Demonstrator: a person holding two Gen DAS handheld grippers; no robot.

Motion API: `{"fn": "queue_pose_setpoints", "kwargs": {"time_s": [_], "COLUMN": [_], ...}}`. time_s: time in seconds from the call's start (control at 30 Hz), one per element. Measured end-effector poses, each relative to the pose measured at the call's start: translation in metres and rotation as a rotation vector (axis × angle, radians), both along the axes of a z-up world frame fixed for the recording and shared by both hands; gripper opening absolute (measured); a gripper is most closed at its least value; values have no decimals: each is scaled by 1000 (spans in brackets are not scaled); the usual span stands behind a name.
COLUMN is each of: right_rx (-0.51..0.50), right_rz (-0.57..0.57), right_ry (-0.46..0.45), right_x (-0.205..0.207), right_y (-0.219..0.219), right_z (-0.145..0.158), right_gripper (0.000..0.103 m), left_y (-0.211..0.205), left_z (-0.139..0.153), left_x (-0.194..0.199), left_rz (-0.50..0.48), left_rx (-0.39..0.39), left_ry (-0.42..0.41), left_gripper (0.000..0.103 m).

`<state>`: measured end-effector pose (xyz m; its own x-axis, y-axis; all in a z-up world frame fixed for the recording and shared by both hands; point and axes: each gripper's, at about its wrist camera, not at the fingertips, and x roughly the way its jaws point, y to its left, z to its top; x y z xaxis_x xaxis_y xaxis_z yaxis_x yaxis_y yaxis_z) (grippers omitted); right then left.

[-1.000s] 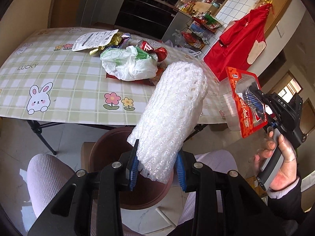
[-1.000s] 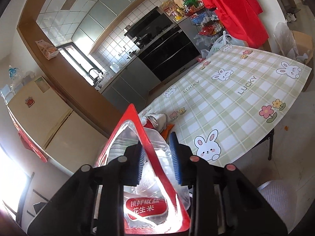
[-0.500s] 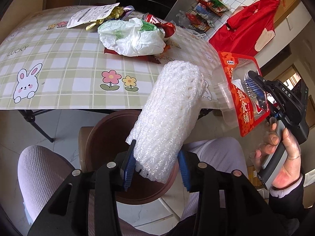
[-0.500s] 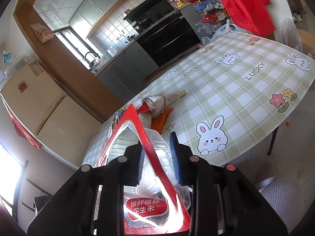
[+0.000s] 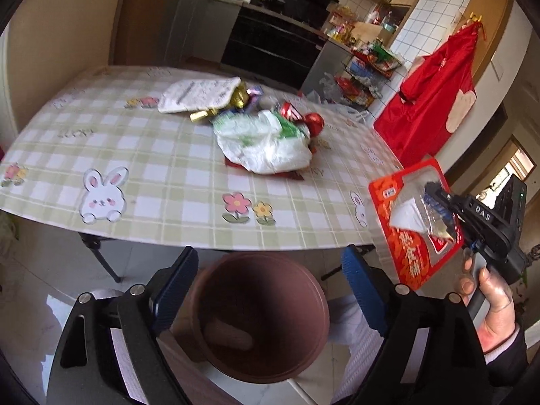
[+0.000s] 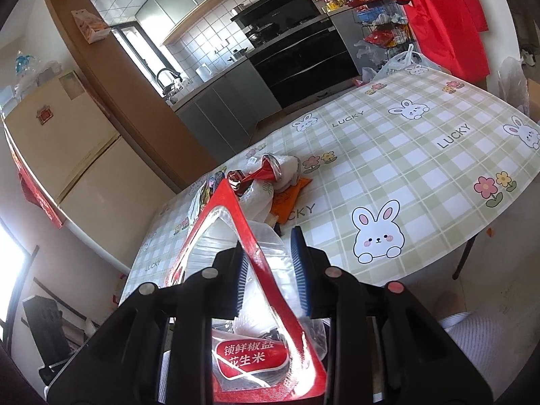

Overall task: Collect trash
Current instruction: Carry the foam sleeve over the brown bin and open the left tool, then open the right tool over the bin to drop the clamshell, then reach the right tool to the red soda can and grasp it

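**Left jaws released over bin; right packet next in line**

The table [image 5: 141, 155], covered in a checked bunny cloth, fills the far half of the left wrist view. A heap of trash lies right of its centre: a white plastic bag [image 5: 266, 145], a red crushed can [image 5: 314, 123] and a white printed pouch [image 5: 199, 96].

The brown bin [image 5: 263, 317] stands on the floor at the near table edge, directly below the left gripper [image 5: 266, 290]. A pale foam sleeve [image 5: 229, 335] lies at the bin bottom, long axis running left to right.

The left gripper's jaws are opening, with nothing between them. One second earlier they clamped that sleeve upright above the bin; it is now inside.

The right gripper [image 6: 270, 275] is clamped on a red-bordered clear snack packet [image 6: 249, 270]. In the left wrist view this packet [image 5: 410, 226] hangs to the right of the bin and above its rim, long axis roughly upright. The right hand [image 5: 489, 300] is therefore the nearer carrier; the likely next move is leftward and down to the bin mouth. Its grip is unchanged from the earlier frame.
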<state>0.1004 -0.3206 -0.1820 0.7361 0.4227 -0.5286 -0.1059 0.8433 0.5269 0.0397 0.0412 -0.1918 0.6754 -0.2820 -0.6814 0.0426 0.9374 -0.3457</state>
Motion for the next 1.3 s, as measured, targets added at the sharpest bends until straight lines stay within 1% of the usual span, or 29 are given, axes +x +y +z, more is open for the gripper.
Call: {"fn": "queue_pose_setpoints", "kwargs": {"time_s": [0.03, 0.1, 0.23, 0.33, 0.47, 0.6, 0.7, 0.73, 0.9, 0.97, 1.1, 1.17, 1.2, 1.23, 1.27, 1.3], "right_rx": [-15, -52, -101, -130, -158, -170, -198, -203, -211, -200, -194, -174, -167, -164, -163, -165], "right_rz": [5, 18, 47, 82, 132, 186, 226, 234, 283, 301, 325, 317, 312, 305, 298, 296], "right_ry": [1, 6, 16, 29, 53, 82, 107, 115, 146, 148, 142, 134, 127, 118, 112, 108], "right_x": [0, -1, -5, -7, -10, -11, -11, -11, -12, -13, -15, -16, -16, -17, -17, -17], "right_y": [4, 14, 33, 49, 68, 81, 90, 92, 100, 101, 104, 102, 101, 100, 99, 98], "right_z": [1, 2, 4, 3, 0, -4, -9, -11, -17, -17, -16, -14, -13, -12, -10, -9], "right_gripper": [28, 28, 28, 28, 31, 31, 31, 32, 44, 52, 60, 74, 79, 91, 96, 97], "left_y": [6, 19, 38, 45, 53, 59, 62, 63, 62, 60, 55, 54, 54, 53, 53, 53], "left_z": [8, 23, 41, 43, 38, 36, 34, 33, 31, 30, 31, 31, 31, 31, 31, 31], "left_x": [-2, -8, -17, -23, -30, -33, -34, -33, -32, -30, -28, -28, -28, -29, -29, -28], "left_rz": [25, 73, 127, 140, 149, 165, 179, 183, 181, 175, 168, 167, 167, 167, 166, 166], "left_rx": [16, 48, 91, 85, 64, 54, 44, 41, 38, 39, 42, 44, 45, 47, 48, 50], "left_ry": [-25, -74, -135, -142, -136, -135, -129, -127, -117, -115, -112, -112, -113, -113, -114, -113], "left_gripper": [90, 91, 93, 93, 93, 93, 93, 93, 93, 93, 93, 93, 93, 93, 93, 93]}}
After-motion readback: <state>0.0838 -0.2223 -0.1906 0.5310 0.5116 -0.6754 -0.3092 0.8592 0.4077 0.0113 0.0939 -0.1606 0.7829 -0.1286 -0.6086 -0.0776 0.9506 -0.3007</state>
